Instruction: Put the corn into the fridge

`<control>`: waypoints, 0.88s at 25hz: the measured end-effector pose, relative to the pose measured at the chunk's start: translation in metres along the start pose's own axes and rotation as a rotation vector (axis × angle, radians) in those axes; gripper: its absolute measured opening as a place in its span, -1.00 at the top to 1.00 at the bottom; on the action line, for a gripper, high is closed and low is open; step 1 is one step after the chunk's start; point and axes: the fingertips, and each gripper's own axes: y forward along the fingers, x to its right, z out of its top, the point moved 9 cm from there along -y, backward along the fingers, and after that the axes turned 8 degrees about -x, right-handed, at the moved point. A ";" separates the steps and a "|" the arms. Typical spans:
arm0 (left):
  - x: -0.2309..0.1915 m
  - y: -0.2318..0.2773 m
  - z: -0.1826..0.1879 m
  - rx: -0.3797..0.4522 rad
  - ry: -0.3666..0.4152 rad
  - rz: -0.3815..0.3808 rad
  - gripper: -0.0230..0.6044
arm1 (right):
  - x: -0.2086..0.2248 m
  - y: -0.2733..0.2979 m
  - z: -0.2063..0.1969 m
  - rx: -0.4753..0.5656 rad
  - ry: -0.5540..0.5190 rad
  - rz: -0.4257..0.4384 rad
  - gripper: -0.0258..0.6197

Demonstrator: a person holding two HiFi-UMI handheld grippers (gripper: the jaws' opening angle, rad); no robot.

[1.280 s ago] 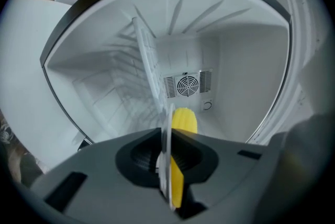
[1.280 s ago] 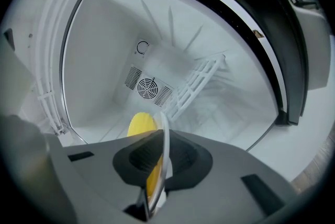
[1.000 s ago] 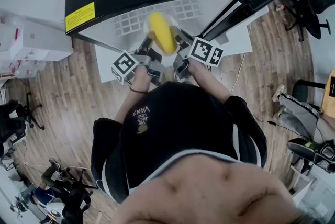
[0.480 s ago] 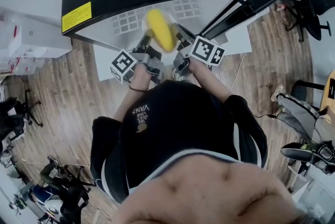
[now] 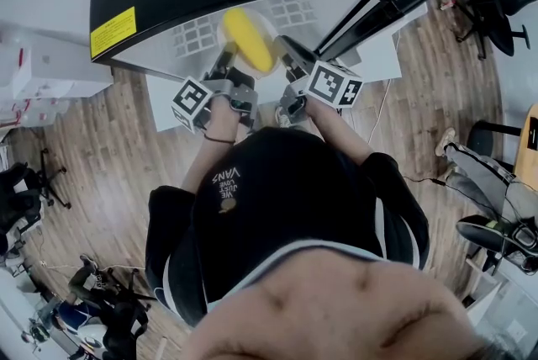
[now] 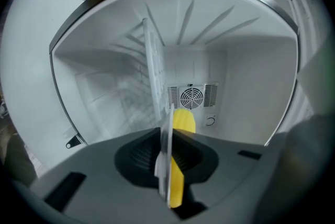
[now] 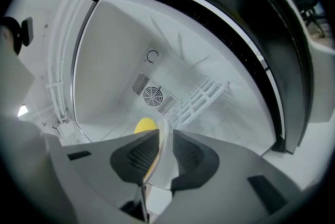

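corn point(image 6: 183, 121) on plate point(image 6: 166, 176) at fridge point(image 6: 251, 87) mouth
left gripper point(image 6: 167, 136) clamped on plate rim; right gripper point(image 7: 163, 136) jaws just opening, rim loose between them; corn just ahead, lengthwise along the jaws, fridge beyond.

Corn point(image 6: 184, 122): lower part hidden behind plate point(image 6: 170, 115) edge & L claw point(image 6: 168, 136) jaws. Fridge point(image 6: 251, 87) walls cut off by frame both sides of claw. Yellow label point(image 5: 113, 32), up-left of claw in head view: print too small to read

top point(image 5: 277, 215): black, white back print | left gripper point(image 5: 225, 60), right gripper point(image 5: 287, 49): grey, black-white marker cubes
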 end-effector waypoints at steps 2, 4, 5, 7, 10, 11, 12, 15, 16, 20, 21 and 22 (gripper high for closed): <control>0.000 0.001 0.001 0.003 0.001 0.000 0.79 | 0.000 -0.002 -0.001 0.001 -0.010 -0.001 0.69; 0.000 0.002 0.002 0.005 0.001 -0.002 0.79 | -0.002 -0.003 -0.003 0.002 -0.021 0.002 0.67; 0.000 0.001 0.002 0.006 0.000 -0.002 0.79 | -0.004 -0.004 -0.004 0.002 -0.034 0.002 0.66; 0.000 0.000 0.004 0.006 -0.002 -0.002 0.79 | -0.008 -0.006 -0.007 0.000 -0.070 0.005 0.60; 0.000 0.001 0.005 0.004 -0.005 -0.004 0.79 | -0.014 -0.009 -0.009 0.006 -0.123 0.019 0.44; 0.001 0.001 0.005 0.003 -0.007 -0.004 0.79 | -0.016 -0.011 -0.010 0.013 -0.142 0.024 0.39; 0.001 0.001 0.005 0.003 -0.010 -0.004 0.79 | -0.018 -0.012 -0.009 0.021 -0.164 0.027 0.36; 0.001 0.001 0.007 0.004 -0.013 -0.006 0.79 | -0.024 -0.017 -0.011 0.032 -0.242 0.025 0.28; 0.001 0.001 0.007 0.003 -0.015 -0.007 0.79 | -0.025 -0.019 -0.012 0.030 -0.270 0.022 0.26; 0.002 0.001 0.008 0.001 -0.018 -0.009 0.79 | -0.030 -0.024 -0.019 0.005 -0.382 0.000 0.22; 0.003 0.001 0.008 0.001 -0.018 -0.010 0.79 | -0.032 -0.025 -0.021 -0.002 -0.417 -0.009 0.22; 0.003 0.001 0.008 0.001 -0.018 -0.011 0.79 | -0.033 -0.025 -0.023 -0.008 -0.453 -0.017 0.21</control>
